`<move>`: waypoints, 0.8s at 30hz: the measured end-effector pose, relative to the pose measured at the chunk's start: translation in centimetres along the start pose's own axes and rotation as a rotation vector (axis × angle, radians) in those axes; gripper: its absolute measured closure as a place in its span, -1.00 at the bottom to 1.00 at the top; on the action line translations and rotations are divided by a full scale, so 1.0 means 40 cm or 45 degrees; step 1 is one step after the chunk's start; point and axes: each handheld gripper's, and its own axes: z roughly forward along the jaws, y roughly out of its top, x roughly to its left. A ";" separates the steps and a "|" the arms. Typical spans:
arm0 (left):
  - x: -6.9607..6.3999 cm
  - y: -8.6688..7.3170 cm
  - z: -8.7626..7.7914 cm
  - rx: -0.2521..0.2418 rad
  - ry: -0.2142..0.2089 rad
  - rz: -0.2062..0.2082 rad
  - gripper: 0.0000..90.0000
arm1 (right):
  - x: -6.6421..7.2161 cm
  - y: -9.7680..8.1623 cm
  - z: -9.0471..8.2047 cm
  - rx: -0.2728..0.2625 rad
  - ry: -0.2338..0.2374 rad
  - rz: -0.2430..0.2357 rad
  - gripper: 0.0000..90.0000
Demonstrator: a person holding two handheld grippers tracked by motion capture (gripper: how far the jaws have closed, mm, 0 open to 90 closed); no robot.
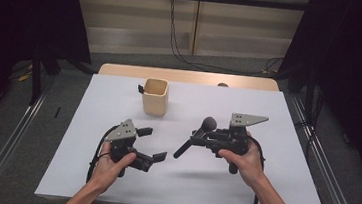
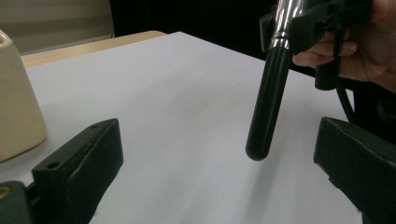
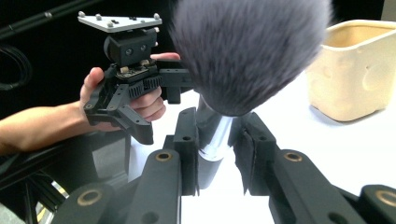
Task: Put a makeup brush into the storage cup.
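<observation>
Right tongs [image 1: 196, 137] clamp a makeup brush [image 1: 197, 132] by its ferrule, at 4 o'clock from the cream cup [image 1: 156, 96]. Left tongs [image 1: 152, 143] gape wide, empty, above the desk [image 1: 241, 188].

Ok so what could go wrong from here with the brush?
The right gripper alone holds the brush, clamped at the metal collar with the long handle slanting free below, so it might swivel or slip. The left gripper sits open nearby and could bump that handle. The cup is light-looking and may tip if the brush drops in off-centre.
</observation>
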 end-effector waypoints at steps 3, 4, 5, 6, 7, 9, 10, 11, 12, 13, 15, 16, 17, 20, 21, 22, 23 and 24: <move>-0.002 0.000 0.001 0.002 -0.001 0.012 -0.97 | 0.001 0.012 0.005 0.045 -0.005 -0.009 0.60; -0.003 0.000 0.001 0.000 -0.001 0.011 -0.97 | 0.001 0.016 0.007 0.056 -0.004 -0.009 0.60; -0.003 0.000 0.002 0.001 -0.002 0.014 -0.97 | 0.000 0.020 0.009 0.064 -0.003 -0.010 0.60; -0.002 0.000 0.002 0.004 0.004 0.014 -0.97 | 0.000 0.023 0.010 0.077 -0.006 -0.013 0.60; -0.002 -0.001 0.004 0.003 0.011 0.001 -0.97 | -0.001 0.027 0.012 0.087 -0.004 -0.018 0.60; -0.001 -0.001 0.005 0.013 0.010 0.011 -0.97 | -0.002 0.035 0.015 0.118 0.002 -0.022 0.60; -0.002 -0.002 0.007 0.015 0.021 0.022 -0.97 | -0.002 0.039 0.018 0.134 0.004 -0.027 0.60; -0.004 -0.002 0.008 0.016 0.021 0.027 -0.97 | -0.001 0.042 0.020 0.156 0.004 -0.033 0.60; -0.006 -0.003 0.009 0.015 0.015 0.026 -0.97 | -0.001 0.044 0.022 0.176 0.001 -0.038 0.60; -0.007 -0.003 0.011 0.019 0.008 0.028 -0.97 | -0.002 0.046 0.024 0.194 0.004 -0.039 0.60; -0.012 -0.004 0.014 0.018 0.015 0.032 -0.97 | -0.002 0.049 0.029 0.230 0.001 -0.047 0.60; -0.013 -0.005 0.016 0.008 0.003 0.021 -0.97 | -0.003 0.051 0.031 0.239 0.004 -0.049 0.60; -0.013 -0.003 0.017 0.007 -0.014 0.011 -0.97 | -0.002 0.052 0.033 0.245 0.002 -0.053 0.60; -0.017 -0.002 0.023 -0.012 -0.012 0.009 -0.96 | 0.000 0.060 0.036 0.272 0.000 -0.067 0.60; -0.017 -0.001 0.025 -0.011 -0.021 0.007 -0.96 | 0.000 0.063 0.038 0.289 -0.004 -0.073 0.60; -0.018 -0.001 0.027 -0.014 -0.027 0.004 -0.96 | 0.000 0.065 0.040 0.307 -0.006 -0.078 0.60; -0.019 -0.001 0.029 -0.013 -0.030 0.001 -0.96 | 0.000 0.068 0.043 0.326 -0.010 -0.080 0.60; -0.021 0.000 0.032 -0.011 -0.030 0.002 -0.96 | 0.000 0.070 0.046 0.341 -0.010 -0.085 0.60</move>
